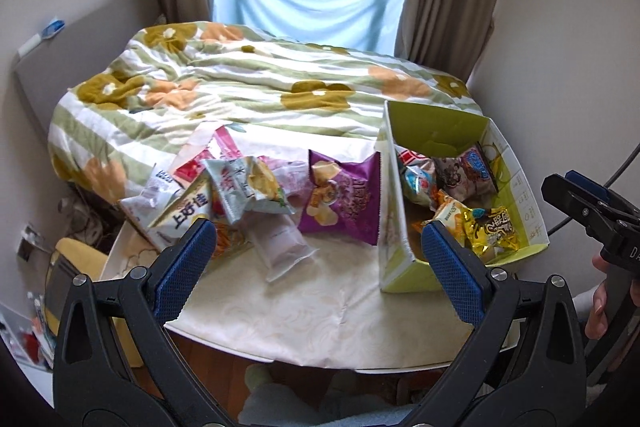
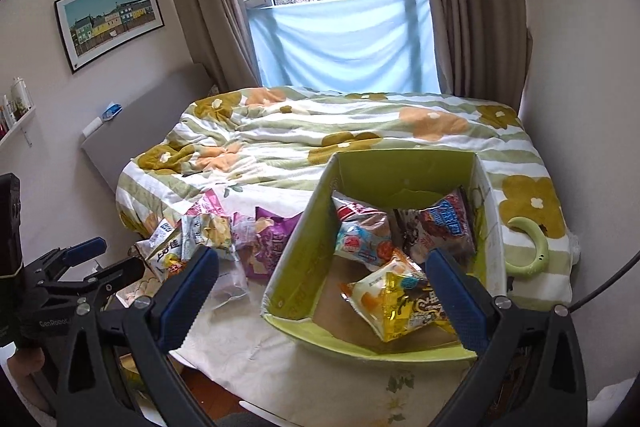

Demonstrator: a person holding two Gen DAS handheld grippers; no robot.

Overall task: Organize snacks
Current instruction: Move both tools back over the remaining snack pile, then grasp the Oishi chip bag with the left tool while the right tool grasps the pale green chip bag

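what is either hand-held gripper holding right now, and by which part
Nothing. The left hand-held gripper and right hand-held gripper are both open and empty, above the table.

white snack bag (image 1: 182,213): "上好佳" | left gripper (image 2: 86,259) body: "genrobot" | other packet print: unreadable

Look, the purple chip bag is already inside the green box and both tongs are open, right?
Not quite. The purple chip bag is outside the green box, lying on the table against the box's left wall, as the left wrist view shows. The left tongs and right tongs are both open.
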